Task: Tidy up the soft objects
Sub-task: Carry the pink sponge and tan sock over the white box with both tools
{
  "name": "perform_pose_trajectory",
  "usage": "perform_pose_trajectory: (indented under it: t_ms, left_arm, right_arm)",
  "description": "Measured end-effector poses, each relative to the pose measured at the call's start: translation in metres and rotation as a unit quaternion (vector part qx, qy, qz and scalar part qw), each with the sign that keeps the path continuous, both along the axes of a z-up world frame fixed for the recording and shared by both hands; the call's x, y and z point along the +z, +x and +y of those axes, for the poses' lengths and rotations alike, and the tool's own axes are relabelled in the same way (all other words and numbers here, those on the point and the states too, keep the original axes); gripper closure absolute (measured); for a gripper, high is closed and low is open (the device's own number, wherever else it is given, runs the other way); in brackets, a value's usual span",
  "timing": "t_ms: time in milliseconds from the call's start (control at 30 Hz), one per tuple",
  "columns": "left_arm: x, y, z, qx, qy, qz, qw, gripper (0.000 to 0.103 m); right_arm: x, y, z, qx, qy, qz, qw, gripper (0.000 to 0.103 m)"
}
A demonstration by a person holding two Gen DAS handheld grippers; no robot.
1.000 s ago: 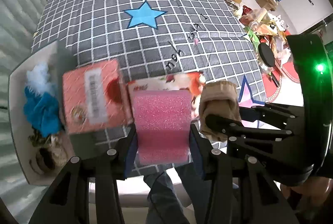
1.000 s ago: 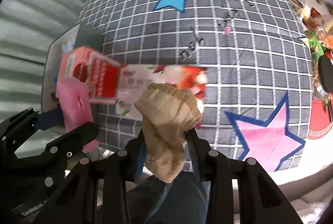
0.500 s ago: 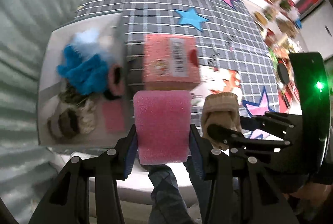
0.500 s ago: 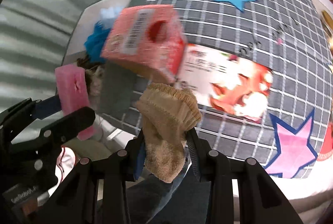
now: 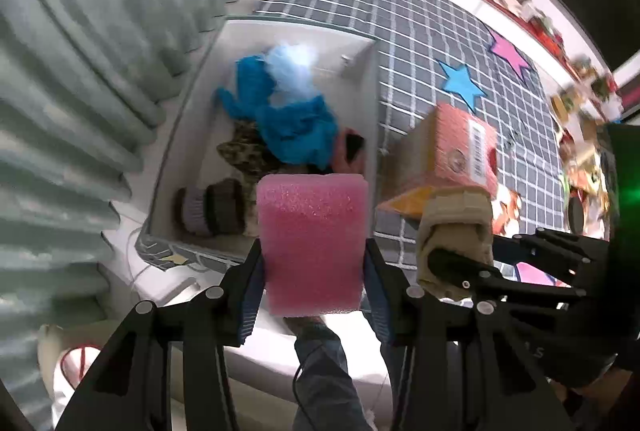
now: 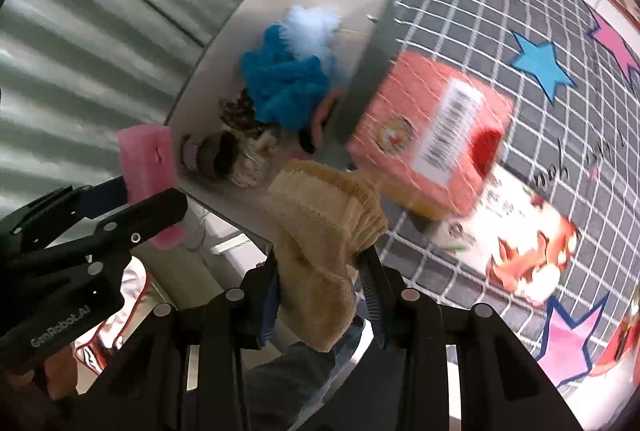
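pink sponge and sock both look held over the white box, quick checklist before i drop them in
1. Left gripper clamped on the pink sponge: ok, pads press both sides.
2. Right gripper clamped on the tan sock: ok, sock bunched between the fingers.
3. White box open and in view: ok.
4. Free room in the box: cannot tell; blue fluffy bundle and rolled socks already fill much of the floor.
5. Sponge above the box opening: ok in the left wrist view.
6. Sock clear of the orange carton beside the box: cannot tell, they overlap in view.
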State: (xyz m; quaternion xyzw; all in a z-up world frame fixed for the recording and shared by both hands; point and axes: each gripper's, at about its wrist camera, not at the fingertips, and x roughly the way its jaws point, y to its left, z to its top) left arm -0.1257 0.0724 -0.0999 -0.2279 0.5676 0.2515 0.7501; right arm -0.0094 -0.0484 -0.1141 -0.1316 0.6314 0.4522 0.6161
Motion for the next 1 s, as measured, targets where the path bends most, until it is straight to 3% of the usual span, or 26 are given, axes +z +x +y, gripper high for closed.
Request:
perform_pose_trajectory:
  t_ms: [333,1000]
  left_arm:
    - [0.001,-0.014,0.035,0.042,-0.001,-0.008,0.9991,0.053]
    - [-0.008,-0.005,0.065,0.061,-0.001,-0.005,0.9981,0.053]
  right_arm:
    - [0.023,0.009,0.038,0.014,0.010,-0.013,1.000,0.065]
    - [0.036,0.022,0.078,0.014,0.005,-0.018,1.000,0.065]
